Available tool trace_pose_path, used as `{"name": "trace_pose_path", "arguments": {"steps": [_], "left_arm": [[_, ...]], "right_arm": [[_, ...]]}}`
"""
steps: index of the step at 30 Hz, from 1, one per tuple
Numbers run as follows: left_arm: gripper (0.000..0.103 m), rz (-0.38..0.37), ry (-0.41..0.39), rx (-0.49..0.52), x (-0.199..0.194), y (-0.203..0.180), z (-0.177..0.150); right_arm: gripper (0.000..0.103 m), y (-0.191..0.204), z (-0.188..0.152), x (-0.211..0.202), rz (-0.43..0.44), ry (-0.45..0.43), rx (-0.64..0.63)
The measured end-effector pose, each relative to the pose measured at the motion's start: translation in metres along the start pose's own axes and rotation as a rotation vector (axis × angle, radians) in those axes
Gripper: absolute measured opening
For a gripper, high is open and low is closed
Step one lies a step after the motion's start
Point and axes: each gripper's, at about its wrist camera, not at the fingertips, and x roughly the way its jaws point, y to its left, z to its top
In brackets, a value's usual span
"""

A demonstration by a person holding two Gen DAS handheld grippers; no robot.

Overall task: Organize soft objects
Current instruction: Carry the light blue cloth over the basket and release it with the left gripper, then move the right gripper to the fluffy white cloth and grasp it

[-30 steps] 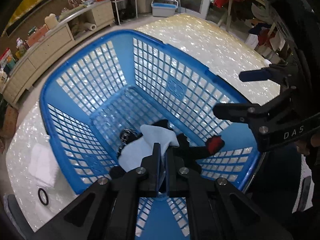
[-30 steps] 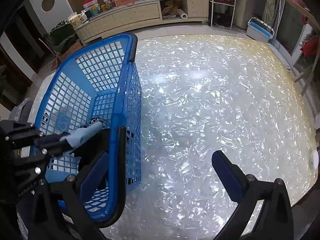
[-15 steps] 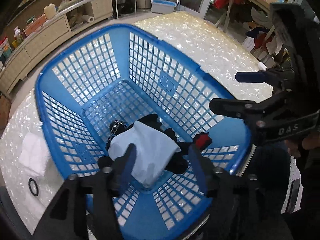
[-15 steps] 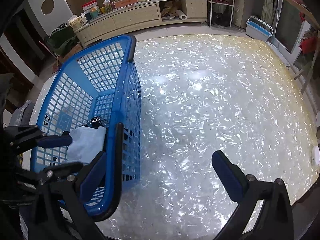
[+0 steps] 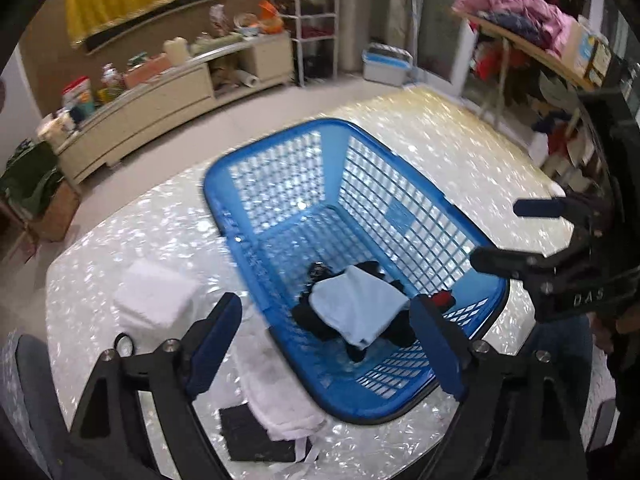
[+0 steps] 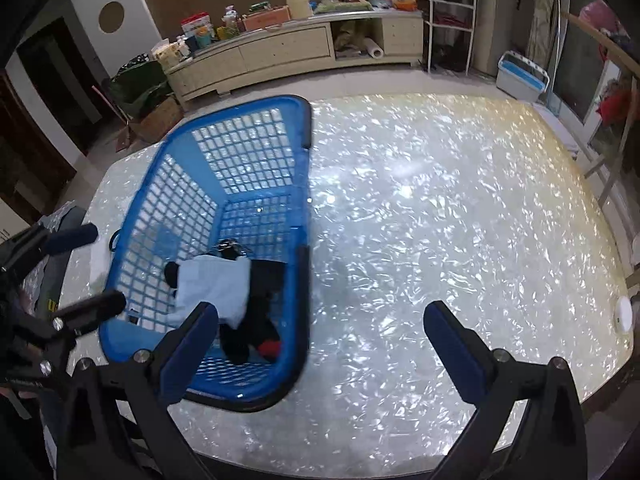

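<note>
A blue mesh basket (image 5: 280,168) (image 6: 240,148) stands on the shiny pearl table (image 6: 440,220). Inside it a pale blue cloth (image 5: 356,308) (image 6: 212,288) lies on top of black garments (image 6: 264,280) that have a red bit (image 6: 270,347). My left gripper (image 5: 325,306) hovers above the basket's near end, its jaws opening, with nothing between the pads. It also shows at the left in the right wrist view (image 6: 92,270). My right gripper (image 6: 320,312) (image 5: 508,236) hangs open over the basket's right rim and the bare table, holding nothing.
On the table left of the basket lie a folded white towel (image 5: 156,300), a long white cloth (image 5: 276,396), a flat black piece (image 5: 256,436) and a small black ring (image 5: 124,342). A small white round thing (image 6: 624,314) sits at the table's right edge.
My left gripper went from shut on the pale blue cloth to wide open, left the cloth in the basket, then rose and pulled back. The right gripper rose a little.
</note>
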Motion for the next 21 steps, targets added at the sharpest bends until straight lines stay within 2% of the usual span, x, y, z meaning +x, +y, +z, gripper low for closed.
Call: {"name": "trace_pose_path", "arguments": {"steps": [4,6,8,12,16,21], "left_arm": [[0.086,0.031,-0.036,-0.050,-0.023,0.014,-0.011],[0.091,0.056,-0.044,-0.075,-0.031,0.020,-0.018],[0.103,0.066,-0.042,-0.099,-0.039,0.029,-0.029],[0.103,0.102,-0.051,-0.143,-0.054,0.048,-0.050],[0.103,0.091,-0.040,-0.192,-0.067,0.070,-0.073],[0.103,0.112,-0.042,-0.247,-0.082,0.095,-0.103]], "right_arm": [[0.103,0.019,-0.003,-0.010,0.004,-0.018,-0.023],[0.103,0.031,-0.006,-0.014,0.009,-0.024,-0.034],[0.103,0.041,-0.008,-0.016,0.020,-0.029,-0.044],[0.103,0.066,-0.014,-0.017,0.038,-0.032,-0.074],[0.103,0.089,-0.014,-0.014,0.058,-0.031,-0.104],[0.103,0.119,-0.015,-0.013,0.099,-0.040,-0.158]]}}
